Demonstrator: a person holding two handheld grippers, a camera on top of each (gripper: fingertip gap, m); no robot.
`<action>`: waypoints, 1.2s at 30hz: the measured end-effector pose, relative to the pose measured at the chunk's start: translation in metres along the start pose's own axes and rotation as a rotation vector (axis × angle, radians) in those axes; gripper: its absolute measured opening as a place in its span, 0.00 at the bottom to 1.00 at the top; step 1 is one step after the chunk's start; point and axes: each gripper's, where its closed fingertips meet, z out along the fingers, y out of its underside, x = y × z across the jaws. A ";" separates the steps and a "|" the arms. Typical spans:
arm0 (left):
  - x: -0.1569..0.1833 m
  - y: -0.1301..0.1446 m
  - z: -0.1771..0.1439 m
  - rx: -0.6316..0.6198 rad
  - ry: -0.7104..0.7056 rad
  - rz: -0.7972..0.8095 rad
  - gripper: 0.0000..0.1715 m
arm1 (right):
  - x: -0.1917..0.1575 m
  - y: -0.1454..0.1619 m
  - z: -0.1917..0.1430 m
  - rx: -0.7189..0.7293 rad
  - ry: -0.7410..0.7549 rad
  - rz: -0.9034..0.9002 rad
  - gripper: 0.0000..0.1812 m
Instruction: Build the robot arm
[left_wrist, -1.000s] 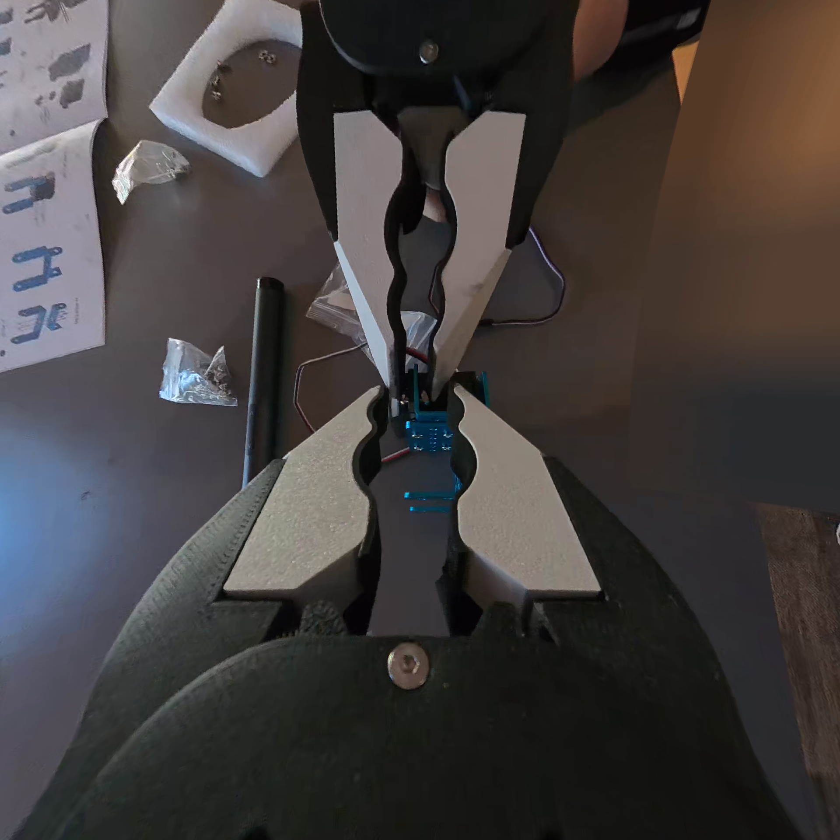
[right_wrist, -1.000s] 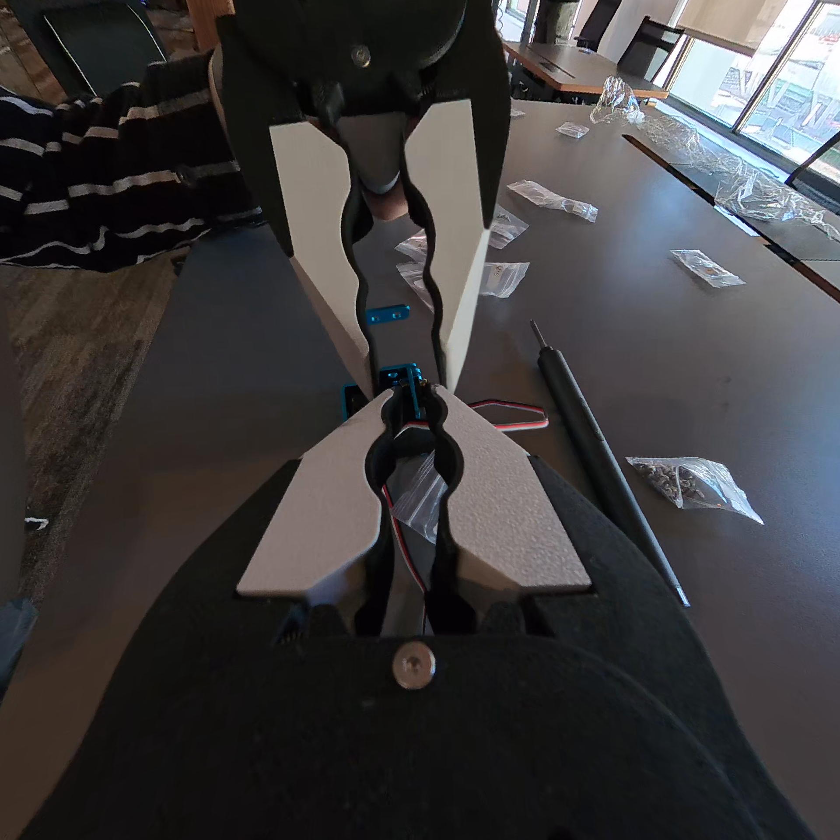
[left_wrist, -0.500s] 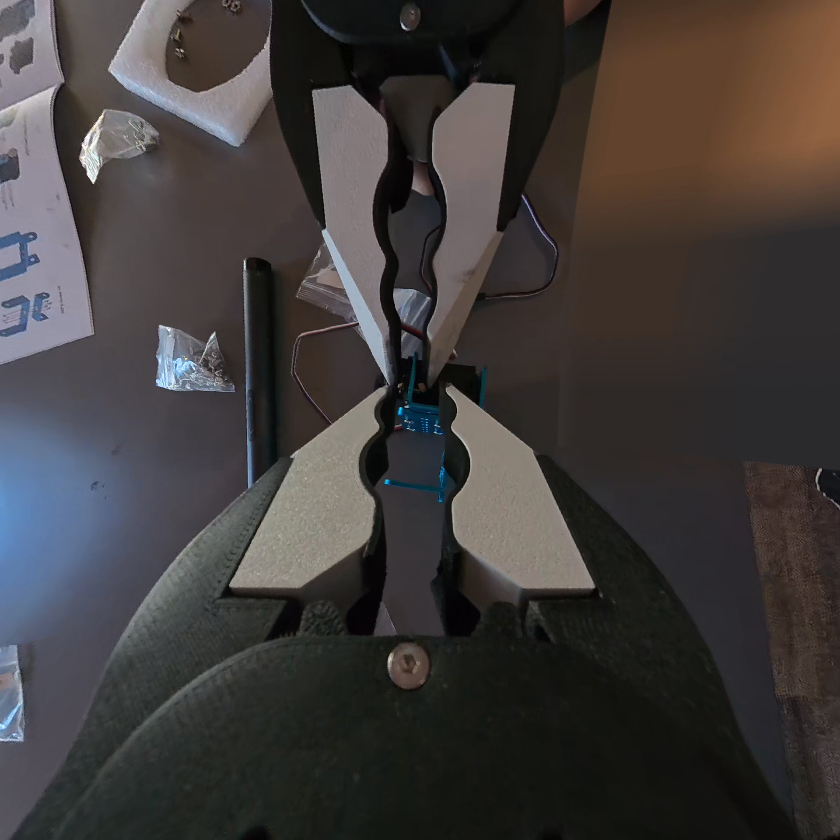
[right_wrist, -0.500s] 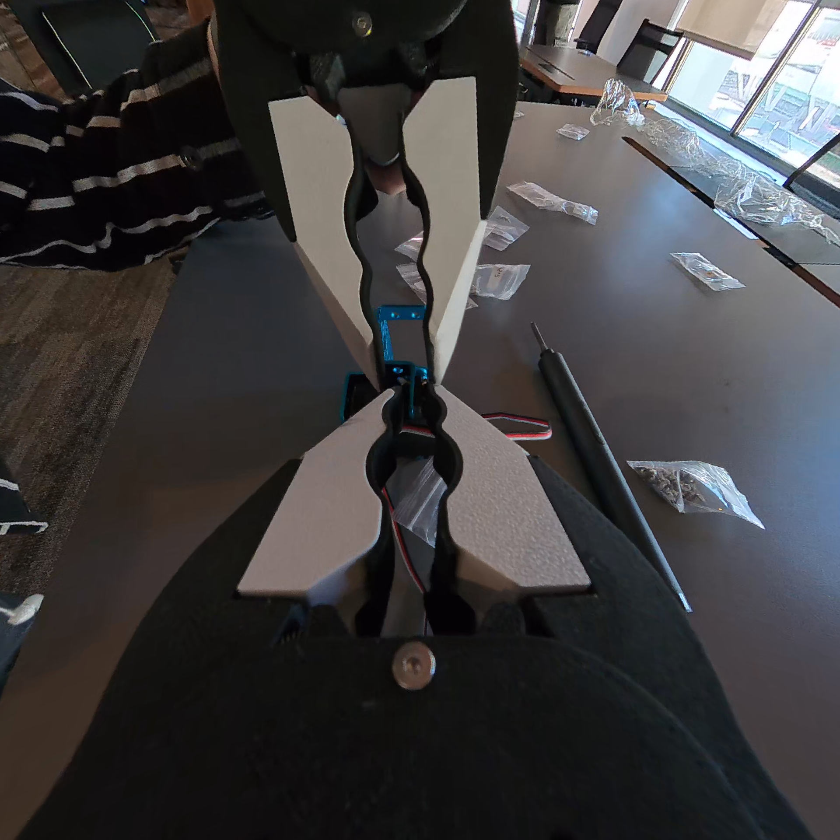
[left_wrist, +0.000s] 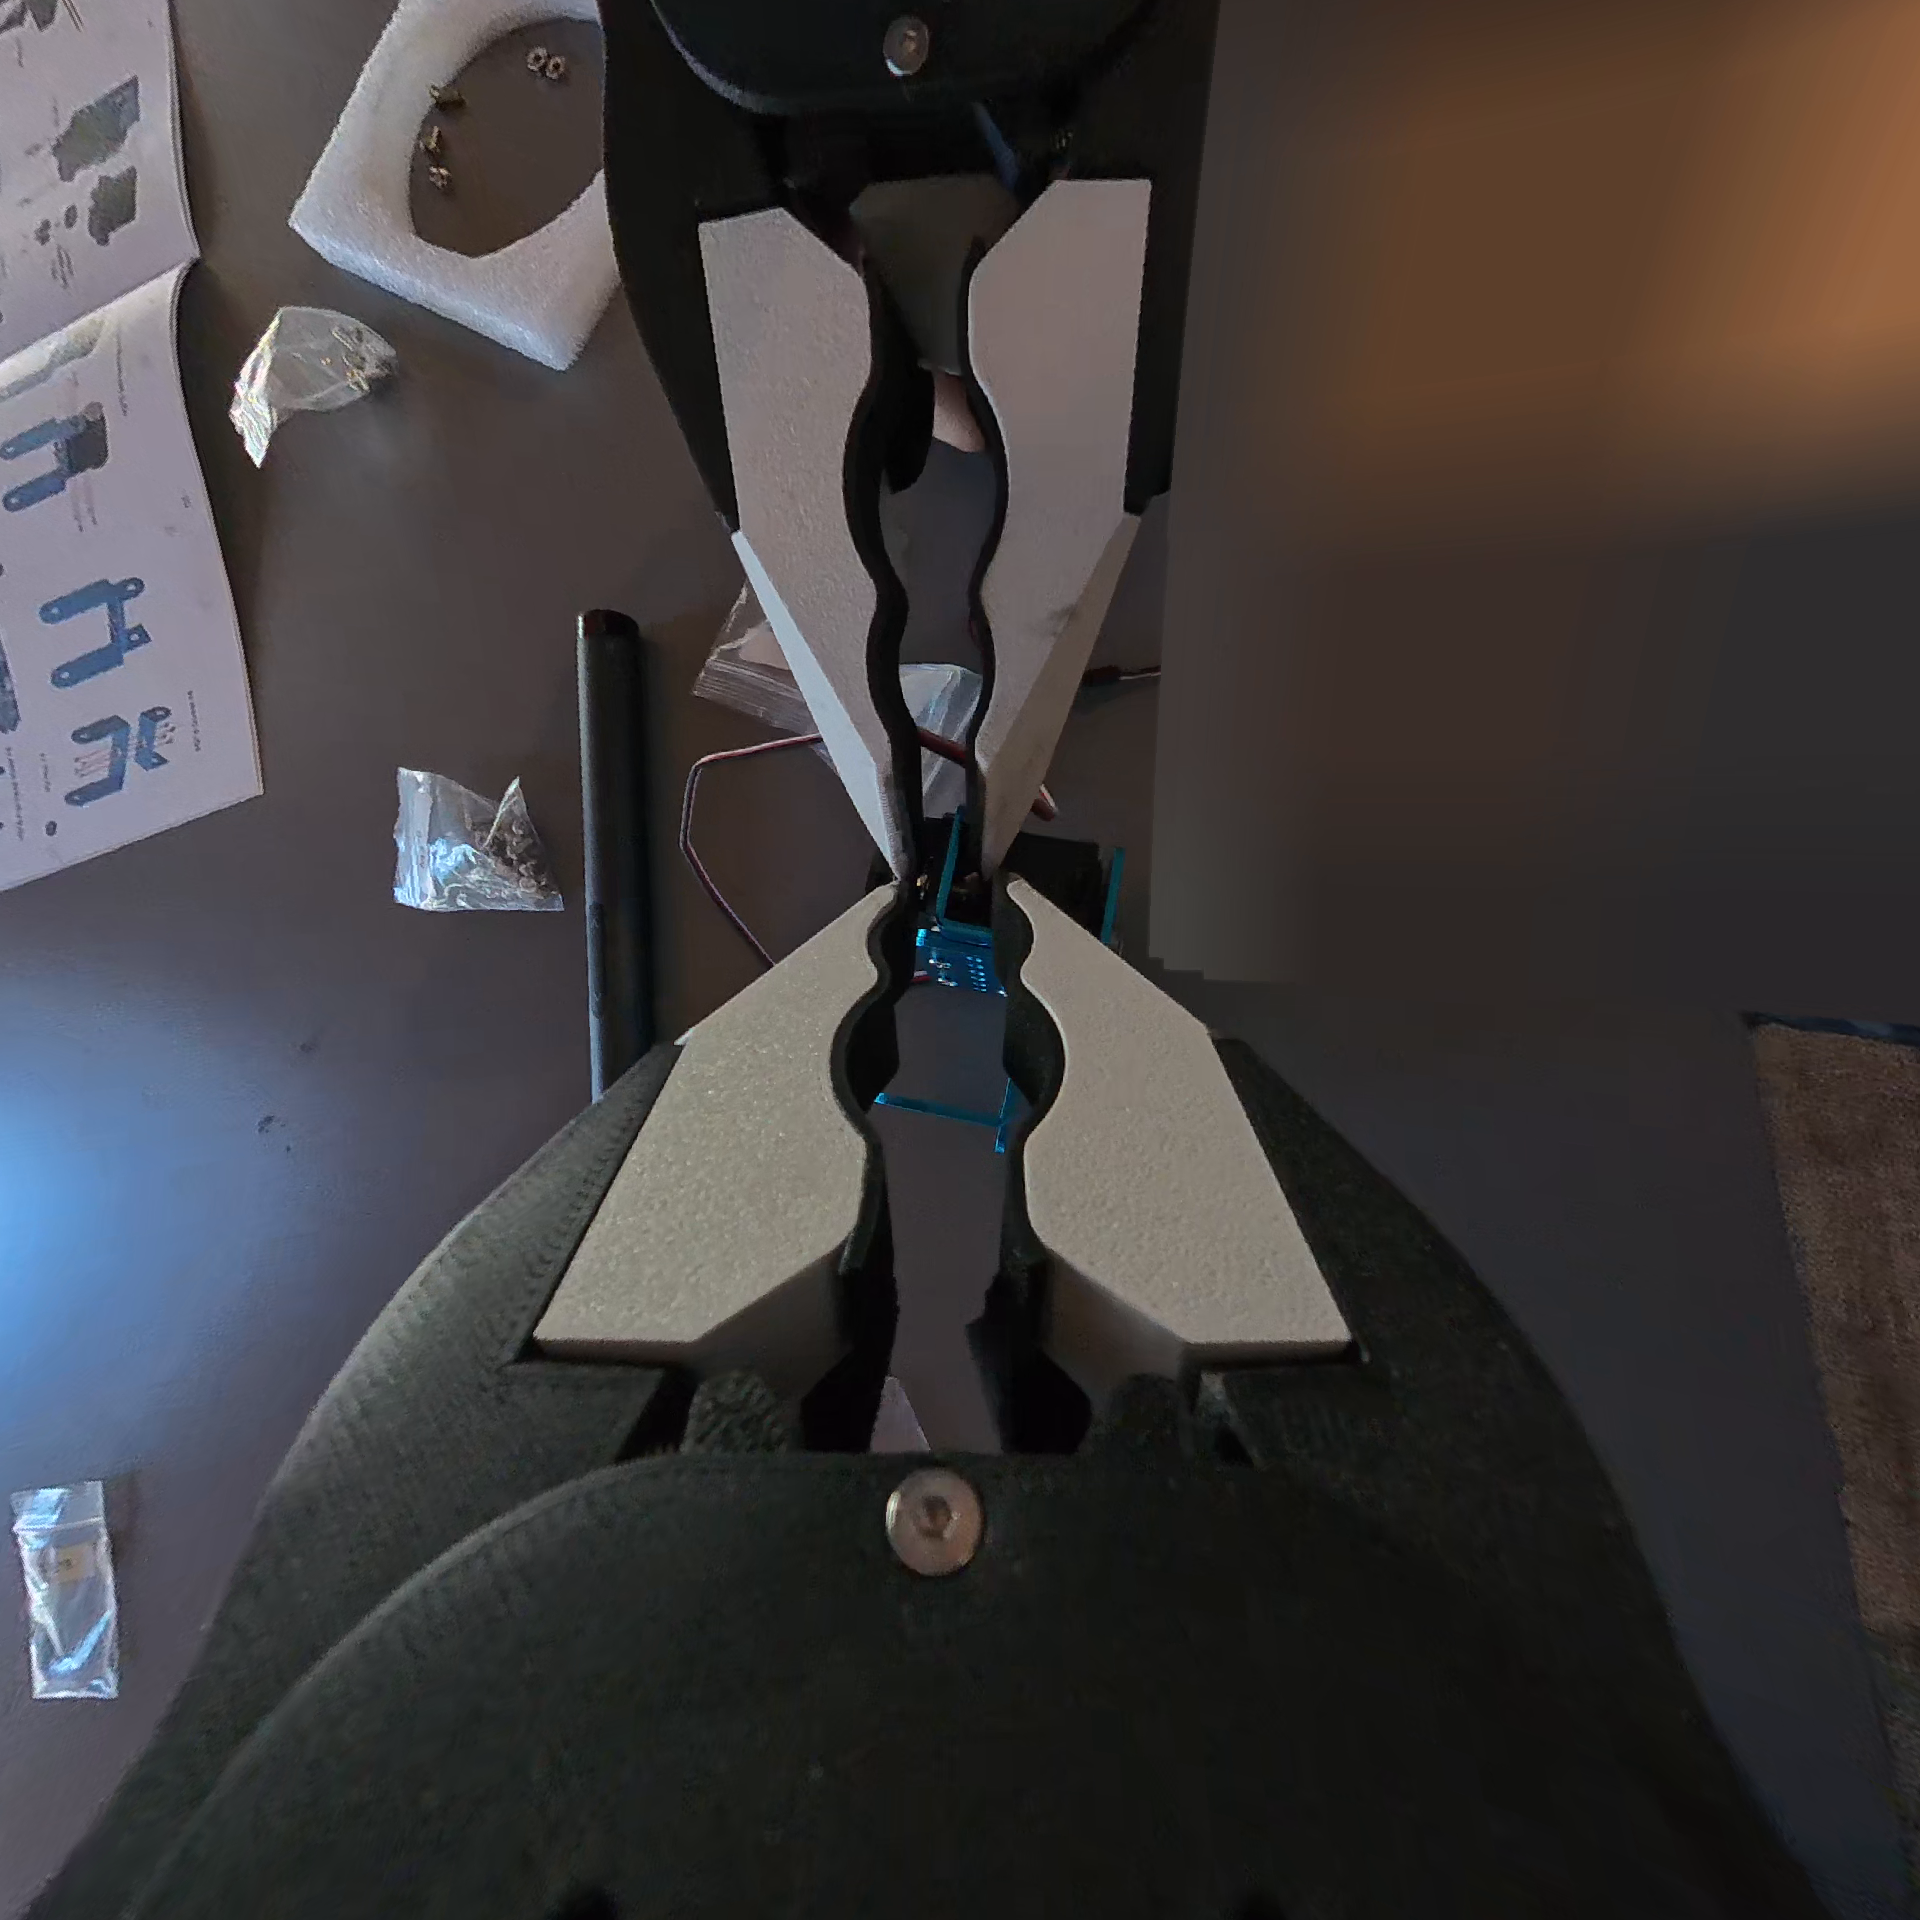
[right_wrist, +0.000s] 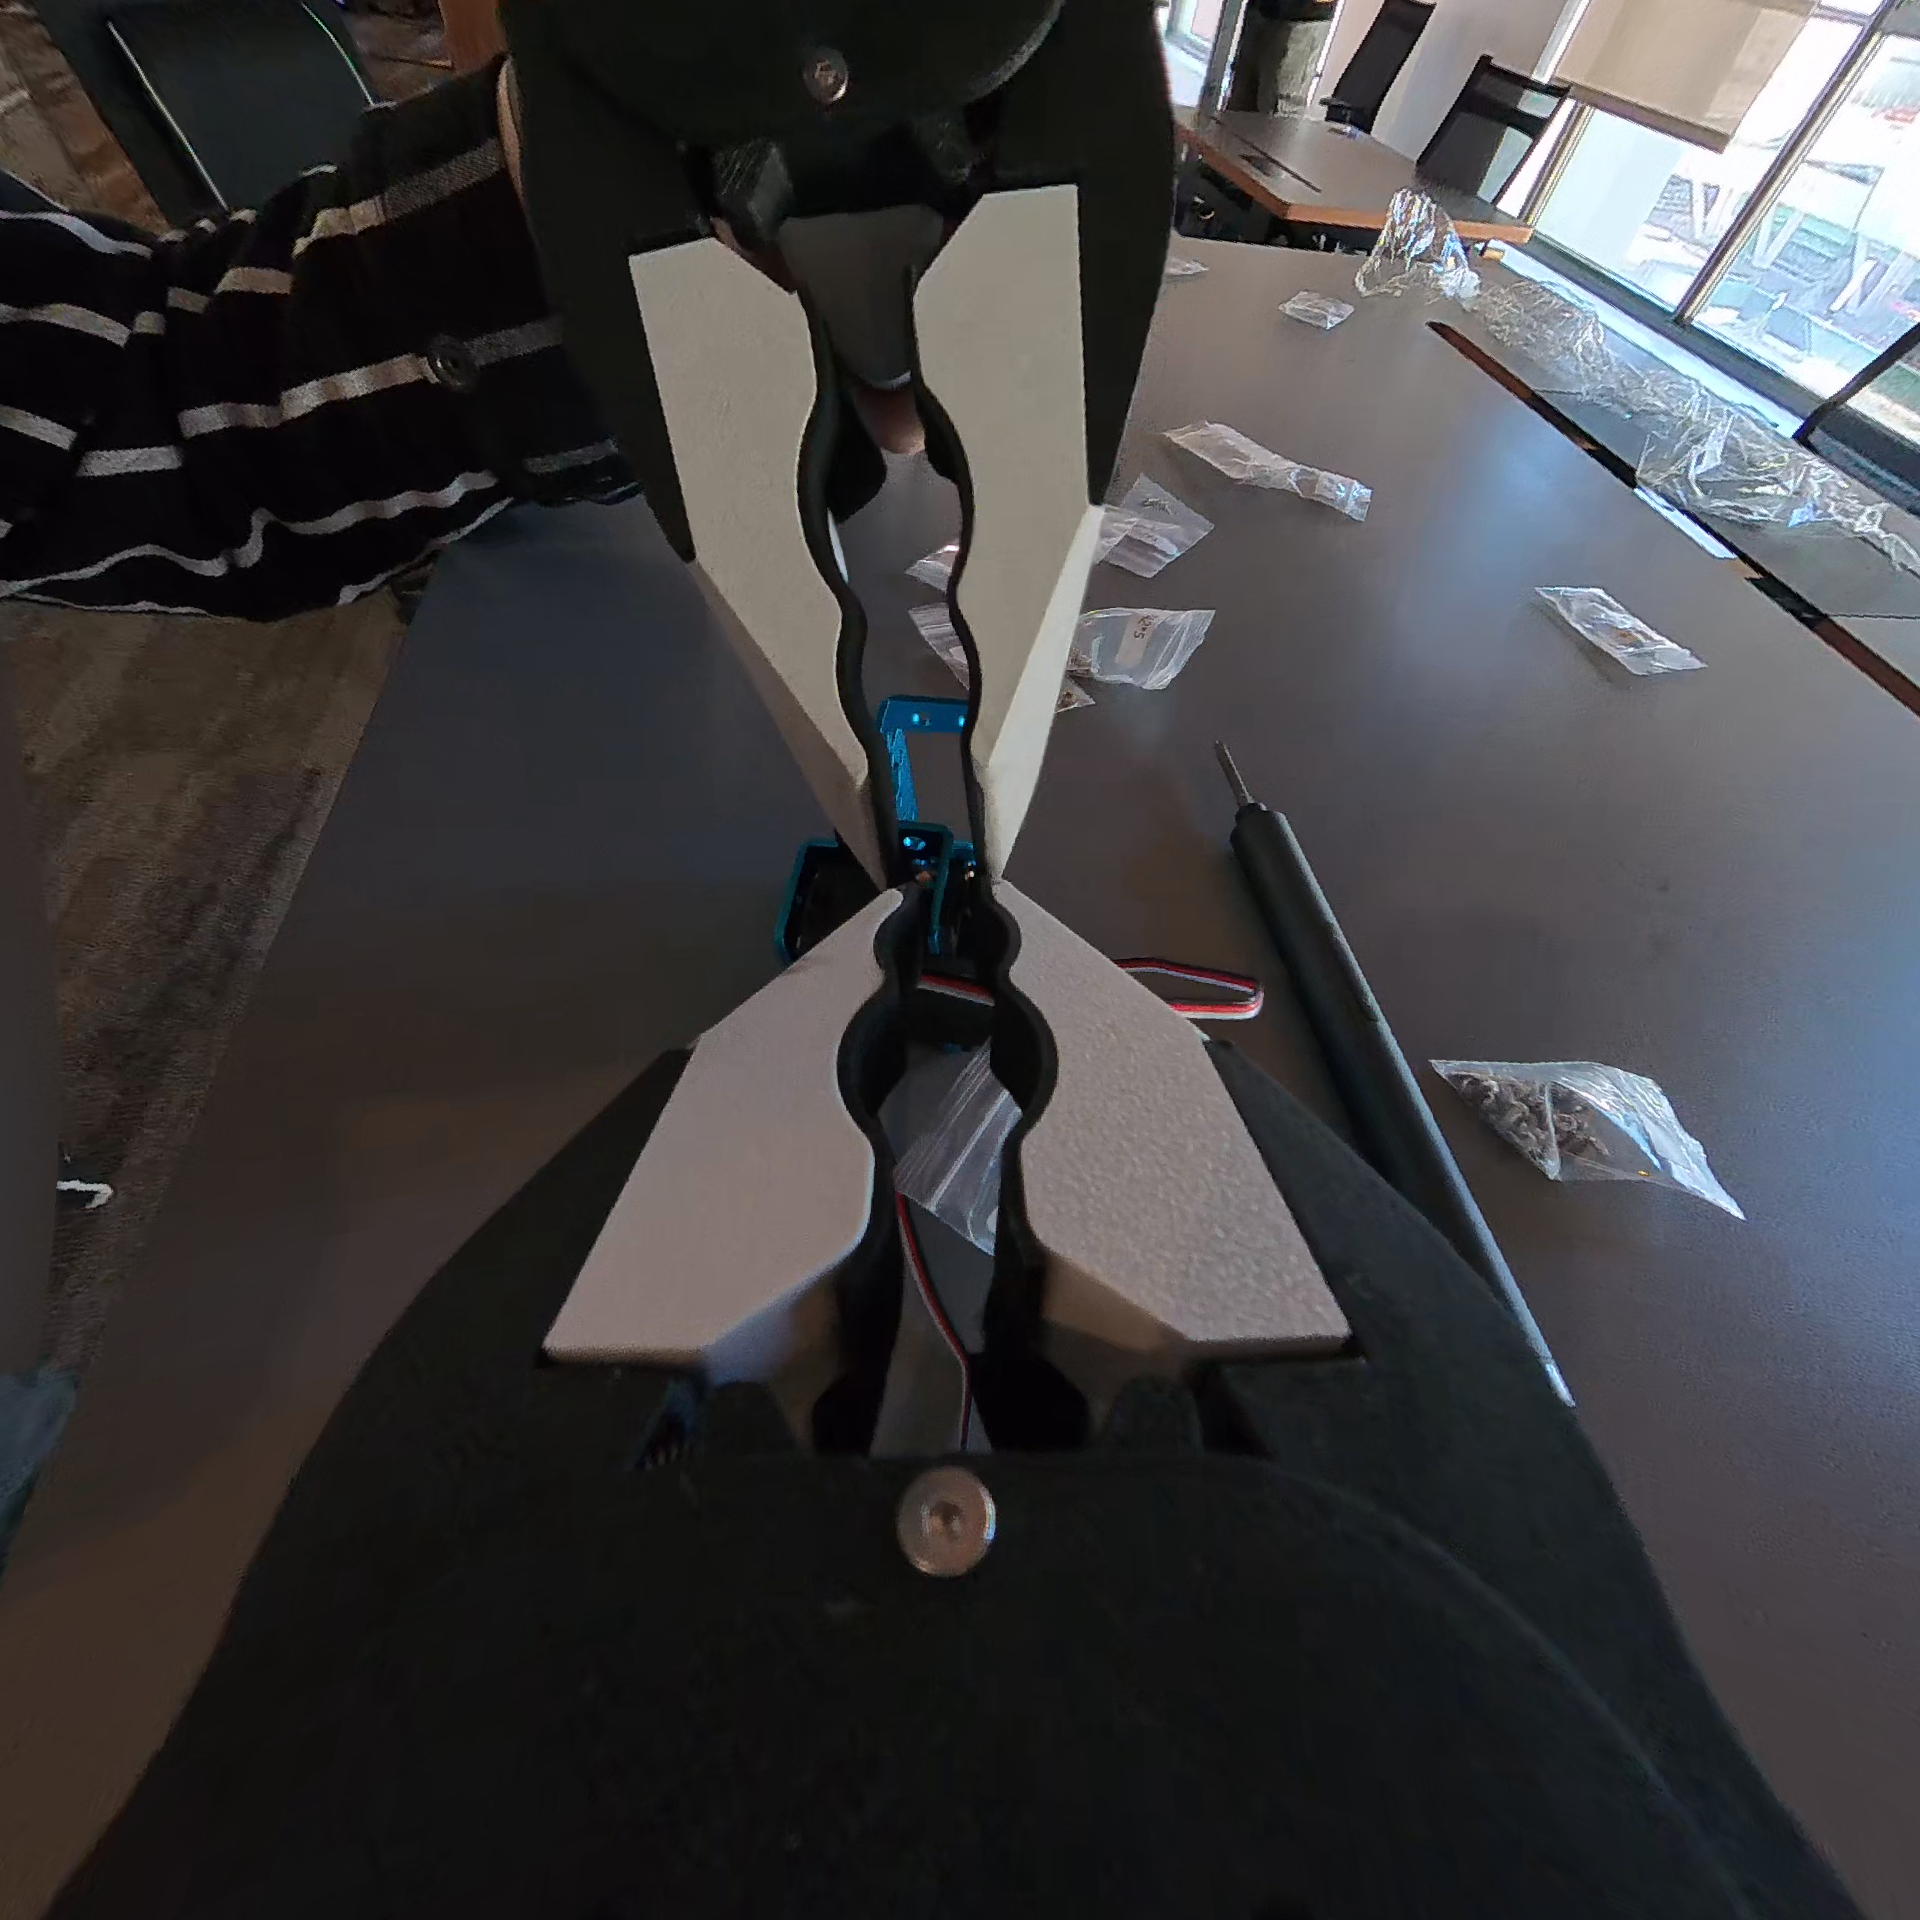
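A small assembly of blue metal brackets (left_wrist: 951, 971) and a black servo (right_wrist: 940, 1013) is held above the dark table between both grippers, which meet tip to tip. My left gripper (left_wrist: 951, 899) is shut on the blue bracket end. My right gripper (right_wrist: 943, 902) is shut on the servo end; the servo's red, white and black wire (right_wrist: 1195, 987) trails off to the right. In the right wrist view a blue U-bracket arm (right_wrist: 914, 727) stands up behind the left gripper's fingers (right_wrist: 748, 582). The grip points themselves are mostly hidden by the fingertips.
A black screwdriver (left_wrist: 613, 831) and a bag of screws (left_wrist: 468, 847) lie left of the grippers. An open instruction booklet (left_wrist: 104, 623) and a white foam piece (left_wrist: 488, 260) are farther left. Several clear bags (right_wrist: 1132, 634) lie beyond. A person's striped sleeve (right_wrist: 260, 416) is behind the table edge. My left and right fingertips are right by each other. The black screwdriver (left_wrist: 613, 831) is about 10 cm from my right fingertips. My right wrist view (right_wrist: 1385, 1107) looks at it from another angle.
The blue U-bracket arm has swung from lying low to standing upright. Both grippers have stayed shut on the assembly and shifted slightly together.
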 end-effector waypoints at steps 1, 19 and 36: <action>0.000 0.000 0.000 -0.002 -0.004 0.004 0.07 | 0.000 0.000 0.000 0.000 -0.004 0.005 0.05; -0.001 0.002 -0.001 -0.123 -0.040 0.098 0.08 | 0.001 -0.001 0.001 -0.001 0.012 -0.015 0.05; -0.001 0.005 -0.001 -0.271 0.045 0.093 0.06 | 0.001 -0.001 0.001 0.005 0.014 -0.013 0.05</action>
